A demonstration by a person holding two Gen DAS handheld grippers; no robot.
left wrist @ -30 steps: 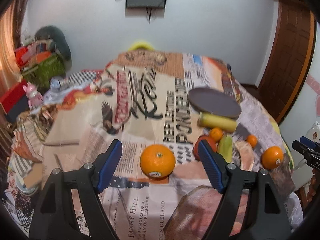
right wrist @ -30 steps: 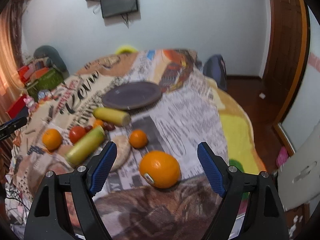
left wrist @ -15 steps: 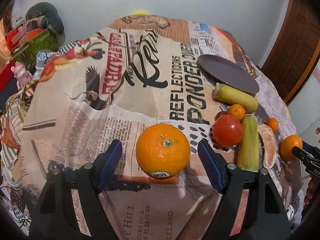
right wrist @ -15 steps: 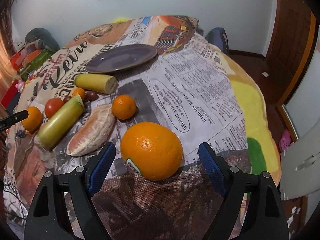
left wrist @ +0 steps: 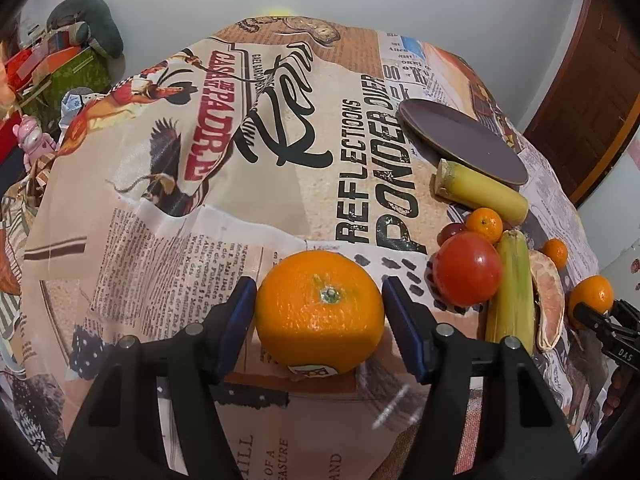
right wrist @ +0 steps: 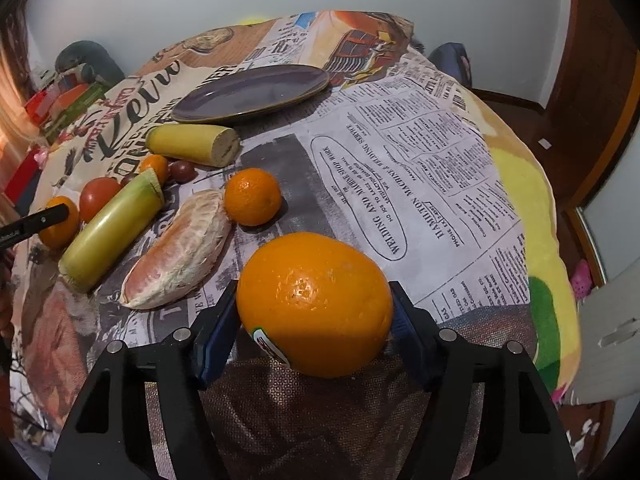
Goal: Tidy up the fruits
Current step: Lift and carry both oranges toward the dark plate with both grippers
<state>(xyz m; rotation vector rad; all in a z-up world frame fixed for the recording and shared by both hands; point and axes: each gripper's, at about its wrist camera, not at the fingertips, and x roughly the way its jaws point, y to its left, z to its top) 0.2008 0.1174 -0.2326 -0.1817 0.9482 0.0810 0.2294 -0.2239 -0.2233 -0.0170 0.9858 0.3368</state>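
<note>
left gripper (left wrist: 319, 322) pads touching both sides of left orange (left wrist: 319, 312), still resting on cloth, stem up | right gripper (right wrist: 314, 330) clamped on right orange (right wrist: 314, 304), same | likely paired pickup for plate | plate (right wrist: 250, 92) at 11 o'clock from right orange, nothing in it | other fruit loose just beside plate
</note>
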